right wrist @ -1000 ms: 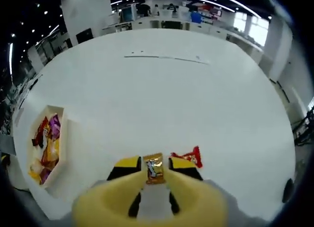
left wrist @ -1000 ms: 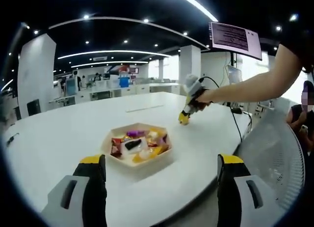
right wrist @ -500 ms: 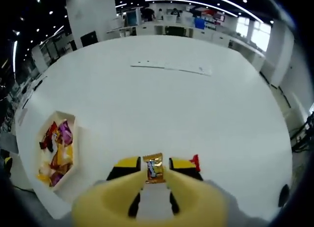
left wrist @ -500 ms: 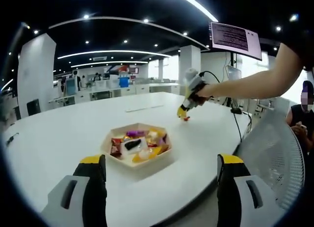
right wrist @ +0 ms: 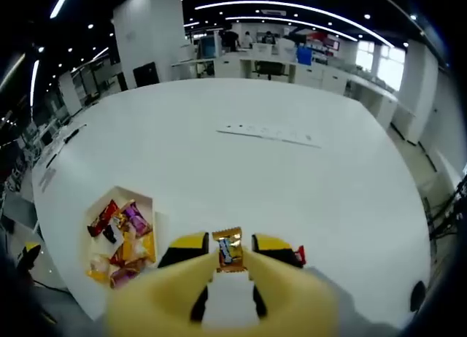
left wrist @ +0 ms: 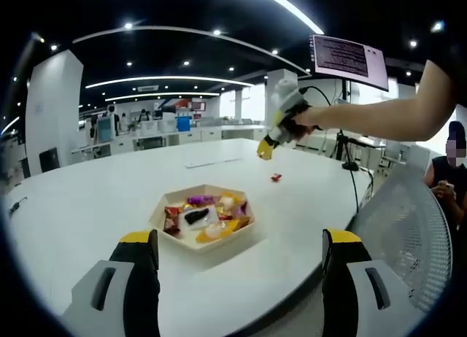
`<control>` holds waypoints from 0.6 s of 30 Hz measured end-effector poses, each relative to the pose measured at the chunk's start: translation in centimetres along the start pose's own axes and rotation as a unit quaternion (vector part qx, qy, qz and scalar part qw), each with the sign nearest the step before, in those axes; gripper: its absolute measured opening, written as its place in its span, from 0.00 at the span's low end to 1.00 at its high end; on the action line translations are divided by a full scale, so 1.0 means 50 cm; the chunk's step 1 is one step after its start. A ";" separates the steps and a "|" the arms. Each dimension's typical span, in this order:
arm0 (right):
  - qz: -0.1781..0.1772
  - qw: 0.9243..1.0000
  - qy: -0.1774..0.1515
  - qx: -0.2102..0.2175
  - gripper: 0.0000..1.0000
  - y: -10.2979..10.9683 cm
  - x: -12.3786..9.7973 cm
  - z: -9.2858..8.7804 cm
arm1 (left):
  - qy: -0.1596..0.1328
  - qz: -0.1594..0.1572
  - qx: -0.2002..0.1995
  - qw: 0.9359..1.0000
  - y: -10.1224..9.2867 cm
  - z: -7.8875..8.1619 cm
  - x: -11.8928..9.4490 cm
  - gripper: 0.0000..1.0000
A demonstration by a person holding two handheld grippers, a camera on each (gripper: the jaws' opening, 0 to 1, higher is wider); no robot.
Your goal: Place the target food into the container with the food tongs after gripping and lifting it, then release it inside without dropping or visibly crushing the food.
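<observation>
With the gold-wrapped candy (right wrist: 228, 250) pinched between the right gripper (right wrist: 228, 243) fingers above the desk (right wrist: 292, 169), carry it level over the hexagonal tray (right wrist: 149, 206), lower, then open gently; left gripper (left wrist: 237, 260) fingers wide, idle.

A large white table (left wrist: 95, 198) is set in an open office lit by ceiling light strips (left wrist: 164, 79), with white pillars (left wrist: 283, 93), distant desks (right wrist: 306, 67), windows (right wrist: 379, 60) and a hanging screen (left wrist: 349, 57).
</observation>
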State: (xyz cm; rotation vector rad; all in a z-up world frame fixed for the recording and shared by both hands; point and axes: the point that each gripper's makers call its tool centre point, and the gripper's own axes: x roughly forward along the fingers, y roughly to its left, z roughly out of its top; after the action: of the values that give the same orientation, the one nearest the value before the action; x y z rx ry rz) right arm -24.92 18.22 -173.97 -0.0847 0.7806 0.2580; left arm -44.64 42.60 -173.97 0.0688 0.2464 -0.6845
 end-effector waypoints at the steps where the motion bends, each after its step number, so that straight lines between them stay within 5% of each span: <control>1: 0.003 1.000 -0.001 0.000 0.22 0.009 0.000 0.002 | -0.001 -0.001 0.000 1.000 0.000 0.000 0.000 0.90; 11: 0.053 0.998 -0.004 -0.032 0.22 0.142 0.017 0.025 | -0.006 0.000 -0.002 1.000 0.001 0.003 -0.001 0.90; 18: 0.110 0.992 -0.015 -0.062 0.22 0.278 0.022 0.046 | -0.006 0.002 -0.002 1.000 0.002 0.002 -0.001 0.90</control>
State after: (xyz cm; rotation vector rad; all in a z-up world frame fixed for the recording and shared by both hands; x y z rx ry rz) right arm -26.22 32.23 -172.84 -0.1124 0.7438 0.5161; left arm -44.61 42.68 -173.85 0.0615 0.2357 -0.6798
